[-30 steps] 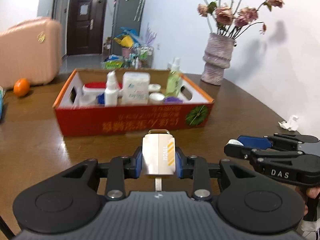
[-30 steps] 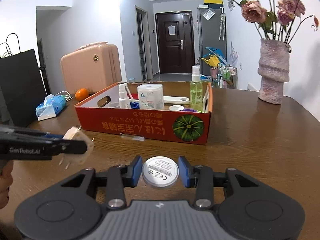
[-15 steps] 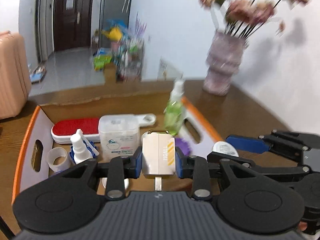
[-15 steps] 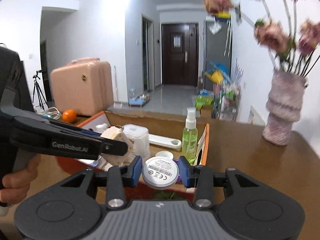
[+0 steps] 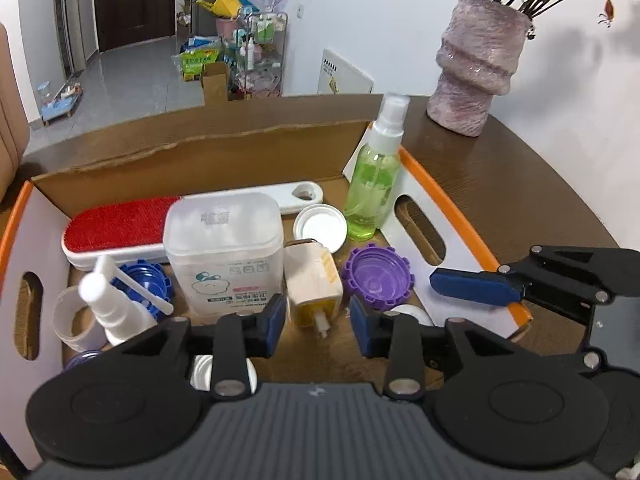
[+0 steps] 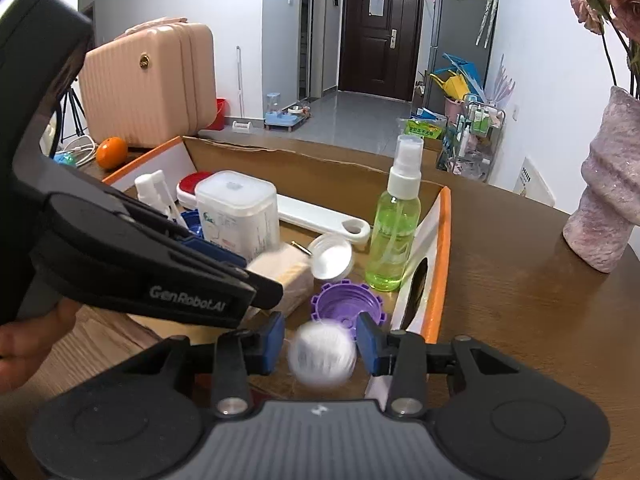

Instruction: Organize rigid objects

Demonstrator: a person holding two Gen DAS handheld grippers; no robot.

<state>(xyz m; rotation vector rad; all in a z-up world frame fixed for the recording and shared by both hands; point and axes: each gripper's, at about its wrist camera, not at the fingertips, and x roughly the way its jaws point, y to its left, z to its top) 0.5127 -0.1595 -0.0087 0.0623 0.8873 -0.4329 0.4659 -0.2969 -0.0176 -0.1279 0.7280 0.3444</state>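
Observation:
Both grippers hang over the cardboard box (image 5: pixel 208 156), which also shows in the right wrist view (image 6: pixel 438 264). My left gripper (image 5: pixel 318 318) is open; the beige plug adapter (image 5: pixel 312 280) lies free in the box just past its fingers, also visible in the right wrist view (image 6: pixel 286 276). My right gripper (image 6: pixel 320 344) is open; the round white disc (image 6: pixel 322 356) is blurred between its spread fingers, touching neither, over the box's front corner. In the left wrist view the right gripper's blue fingertips (image 5: pixel 472 286) reach over the box's right wall.
The box holds a green spray bottle (image 5: pixel 374 184), a white tub (image 5: pixel 224 248), a red lint brush (image 5: pixel 116 228), a purple cap (image 5: pixel 378 274), a white lid (image 5: pixel 320 230) and a white spray bottle (image 5: pixel 112 304). A pink vase (image 5: pixel 476 64) stands right; an orange (image 6: pixel 111 152) and suitcase (image 6: pixel 148 84) stand left.
Both grippers moved forward over the box and opened. The plug adapter left the left gripper and lies in the box. The white disc left the right gripper's grip and is falling.

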